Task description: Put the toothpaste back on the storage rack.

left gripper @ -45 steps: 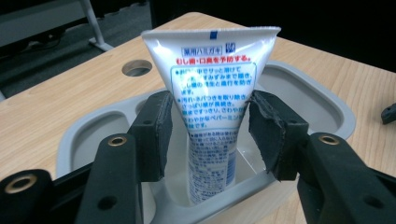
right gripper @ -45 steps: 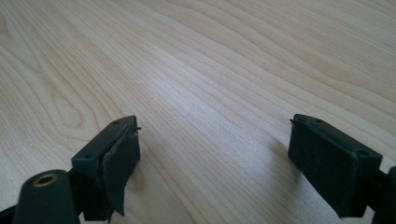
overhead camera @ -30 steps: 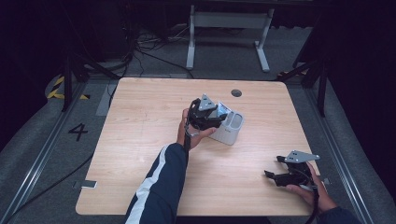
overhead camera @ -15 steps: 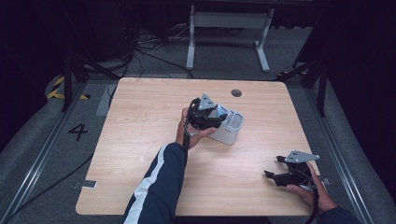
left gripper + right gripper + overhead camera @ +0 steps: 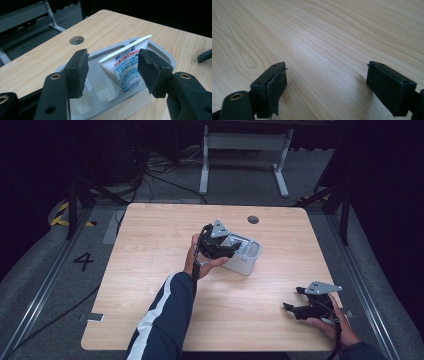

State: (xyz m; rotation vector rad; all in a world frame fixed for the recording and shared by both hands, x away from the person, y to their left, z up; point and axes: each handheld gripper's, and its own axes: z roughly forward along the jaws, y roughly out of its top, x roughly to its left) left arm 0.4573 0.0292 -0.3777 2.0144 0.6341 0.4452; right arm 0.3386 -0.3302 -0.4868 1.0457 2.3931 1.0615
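Note:
A white tube with blue and red print (image 5: 126, 70) stands tilted in one compartment of a pale grey holder (image 5: 162, 52) in the middle of the table. My left gripper (image 5: 113, 62) reaches over the holder (image 5: 248, 257) with the tube between its jaws. Its jaws have just been opening: the left pad (image 5: 78, 71) stands clear of the tube, and the right pad (image 5: 150, 71) is right at the tube's edge without pressing it. In the high view the left gripper (image 5: 231, 245) hangs over the holder's left end. My right gripper (image 5: 294, 298) rests open near the front right corner, its jaws (image 5: 325, 72) holding nothing.
The wooden table (image 5: 160, 250) has a round cable hole (image 5: 253, 219) at the back, behind the holder. The holder's near compartment (image 5: 80, 105) has nothing in it. A white desk frame (image 5: 245, 150) and cables lie on the floor beyond.

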